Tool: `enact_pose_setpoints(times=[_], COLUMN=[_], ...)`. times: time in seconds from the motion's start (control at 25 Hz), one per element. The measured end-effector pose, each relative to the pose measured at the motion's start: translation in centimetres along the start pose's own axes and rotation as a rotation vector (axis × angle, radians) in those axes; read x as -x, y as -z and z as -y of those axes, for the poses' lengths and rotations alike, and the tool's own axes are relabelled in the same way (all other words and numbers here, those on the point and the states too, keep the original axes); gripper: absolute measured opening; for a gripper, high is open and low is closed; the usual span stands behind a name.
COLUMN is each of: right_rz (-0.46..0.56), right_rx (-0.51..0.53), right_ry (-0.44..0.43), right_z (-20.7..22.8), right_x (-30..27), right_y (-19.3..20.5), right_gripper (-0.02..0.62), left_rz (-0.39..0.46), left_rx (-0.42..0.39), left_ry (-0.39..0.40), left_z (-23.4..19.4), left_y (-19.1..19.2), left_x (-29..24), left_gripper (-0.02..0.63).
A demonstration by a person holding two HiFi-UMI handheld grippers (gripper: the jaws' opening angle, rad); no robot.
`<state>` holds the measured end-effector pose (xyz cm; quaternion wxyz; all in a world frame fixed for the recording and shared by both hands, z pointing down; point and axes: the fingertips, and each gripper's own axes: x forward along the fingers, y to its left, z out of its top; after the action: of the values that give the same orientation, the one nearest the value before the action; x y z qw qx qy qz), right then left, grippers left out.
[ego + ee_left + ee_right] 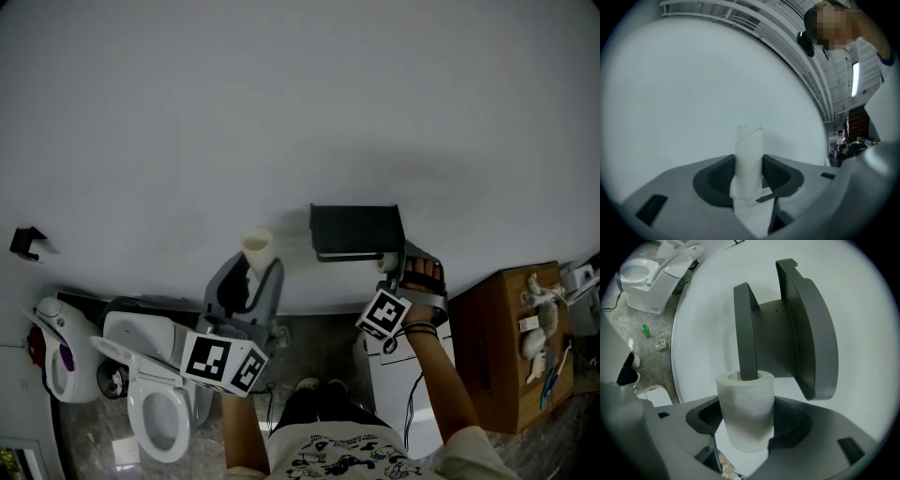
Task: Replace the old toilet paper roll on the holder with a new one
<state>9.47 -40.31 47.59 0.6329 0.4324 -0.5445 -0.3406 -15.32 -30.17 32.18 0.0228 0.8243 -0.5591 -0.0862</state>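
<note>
Left gripper [749, 180], at 9 o'clock of holder [356, 230]: jaws clamped on old tube [749, 150], upright. Right gripper [746, 425]: jaws clamped on new roll [745, 404], spindle [744, 329] tip apparently inside core, at 12 o'clock. Step: loading. Next, probably: push fully home, let go.

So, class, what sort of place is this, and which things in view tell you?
Most likely a bathroom, possibly a mock-up one. A white toilet stands nearby, a dark toilet paper holder is fixed to the wall, and a toilet paper roll is right at the holder's arm.
</note>
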Motion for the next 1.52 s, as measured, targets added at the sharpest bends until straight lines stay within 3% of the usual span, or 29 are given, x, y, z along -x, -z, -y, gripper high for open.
enact_pose_setpoints(times=[0.36,0.64,1.0,1.12,1.36,1.52], right_rz=[-0.009,0.064,0.159,0.173,0.199,0.234], right_rx=[-0.07,-0.048,-0.023,0.011,-0.024,-0.123], right_ry=[0.078,0.142,0.164,0.146,0.113,0.055], right_z=[0.0,0.0,-0.1,-0.7,-0.8,-0.7], right_x=[0.7,2.1,4.0,4.6,6.1,7.8], right_y=[-1.8,-5.0,-9.9,-10.9,-11.0,-10.4], right_gripper=[0.304,0.304,0.304,0.304,0.313,0.313], left_rz=[0.008,0.013,0.009,0.005,0.007,0.004], left_rx=[0.0,-0.002,-0.024,-0.029,-0.021,-0.026], left_ry=[-0.053,-0.081,-0.112,-0.124,-0.126,-0.097], left_z=[-2.1,-3.0,-3.6,-3.9,-4.4,-3.6], left_y=[-0.4,-0.8,-1.1,-1.0,-1.0,-1.0], left_x=[2.5,3.8,5.5,6.2,6.7,5.9], left_gripper=[0.187,0.187,0.187,0.187,0.187,0.187])
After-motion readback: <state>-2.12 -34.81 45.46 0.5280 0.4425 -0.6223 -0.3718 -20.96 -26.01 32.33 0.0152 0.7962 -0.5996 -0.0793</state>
